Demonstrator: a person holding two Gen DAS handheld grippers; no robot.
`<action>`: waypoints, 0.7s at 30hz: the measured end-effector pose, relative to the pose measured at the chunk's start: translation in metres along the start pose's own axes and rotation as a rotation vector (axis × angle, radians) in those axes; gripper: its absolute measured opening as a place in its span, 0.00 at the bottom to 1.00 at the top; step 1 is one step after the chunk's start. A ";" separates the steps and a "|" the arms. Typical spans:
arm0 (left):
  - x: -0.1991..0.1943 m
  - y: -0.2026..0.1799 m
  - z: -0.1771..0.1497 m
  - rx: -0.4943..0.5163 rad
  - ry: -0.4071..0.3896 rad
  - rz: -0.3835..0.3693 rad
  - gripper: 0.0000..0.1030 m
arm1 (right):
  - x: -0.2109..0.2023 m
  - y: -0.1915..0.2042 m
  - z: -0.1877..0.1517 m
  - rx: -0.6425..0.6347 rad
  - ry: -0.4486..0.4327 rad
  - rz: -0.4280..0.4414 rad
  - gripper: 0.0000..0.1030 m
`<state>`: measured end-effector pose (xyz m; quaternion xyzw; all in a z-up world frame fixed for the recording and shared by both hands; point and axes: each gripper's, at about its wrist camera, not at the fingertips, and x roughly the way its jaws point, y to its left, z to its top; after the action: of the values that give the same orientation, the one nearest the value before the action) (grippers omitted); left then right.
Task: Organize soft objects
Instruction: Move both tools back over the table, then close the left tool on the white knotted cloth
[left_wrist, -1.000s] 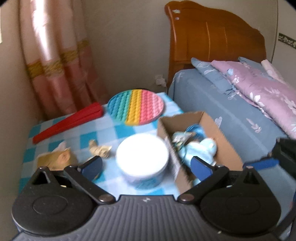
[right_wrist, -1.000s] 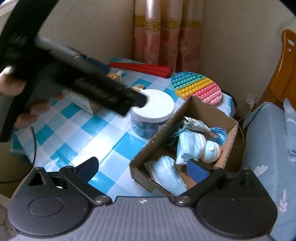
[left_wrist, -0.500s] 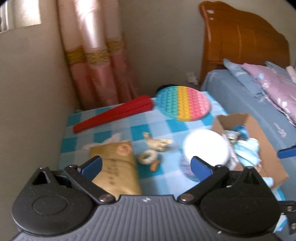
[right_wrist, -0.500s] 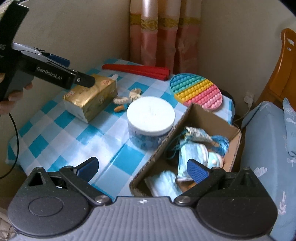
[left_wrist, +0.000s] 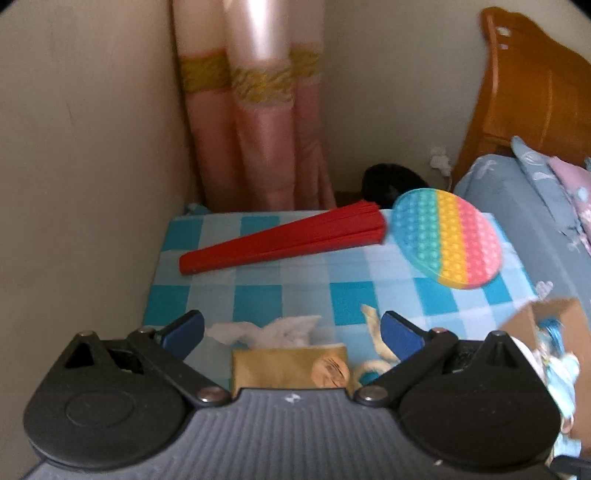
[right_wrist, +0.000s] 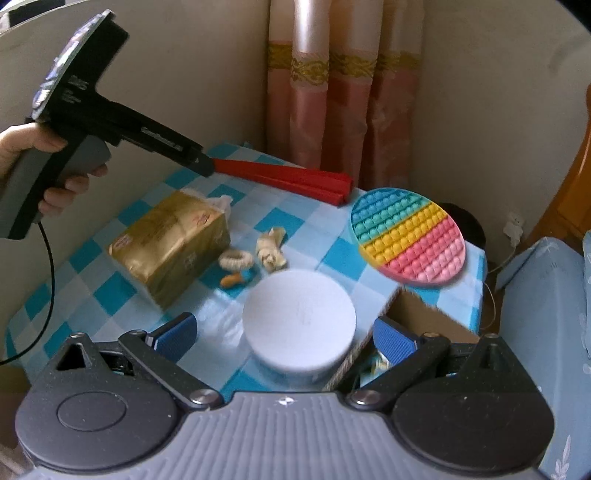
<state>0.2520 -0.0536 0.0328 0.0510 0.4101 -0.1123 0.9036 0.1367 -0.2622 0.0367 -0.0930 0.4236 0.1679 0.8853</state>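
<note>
In the left wrist view my left gripper (left_wrist: 291, 332) is open and holds nothing. It hovers over a gold tissue pack (left_wrist: 288, 365) with white tissue sticking out. A beige cloth scrap (left_wrist: 373, 325) and a woven ring (left_wrist: 369, 369) lie beside its right finger. The cardboard box (left_wrist: 546, 317) of blue soft items sits at the right edge. My right gripper (right_wrist: 286, 336) is open and empty above a white-lidded jar (right_wrist: 299, 321). The tissue pack (right_wrist: 173, 240), ring (right_wrist: 236, 260), cloth scrap (right_wrist: 271, 251) and box (right_wrist: 424, 314) also show there. The left gripper (right_wrist: 201, 164) is held by a hand (right_wrist: 22, 140).
A closed red fan (left_wrist: 284, 236) and a round rainbow pop-it mat (left_wrist: 447, 236) lie at the far side of the blue checked table (left_wrist: 351, 299). Walls and a pink curtain (left_wrist: 258, 110) close the corner. A blue bed (right_wrist: 554, 295) borders the right side.
The left gripper swung left, away from the box, to above the tissue pack. The right gripper moved forward and left, from over the box to over the jar.
</note>
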 end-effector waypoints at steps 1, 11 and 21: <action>0.007 0.003 0.003 -0.011 0.012 0.003 0.98 | 0.005 -0.001 0.005 -0.002 0.002 0.000 1.00; 0.080 0.029 0.021 -0.091 0.233 0.013 0.97 | 0.044 -0.005 0.049 -0.067 0.025 -0.017 1.00; 0.132 0.031 0.033 -0.123 0.410 -0.008 0.97 | 0.074 -0.002 0.058 -0.105 0.052 0.005 1.00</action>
<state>0.3684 -0.0506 -0.0447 0.0159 0.5918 -0.0782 0.8021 0.2222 -0.2298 0.0155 -0.1424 0.4373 0.1898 0.8675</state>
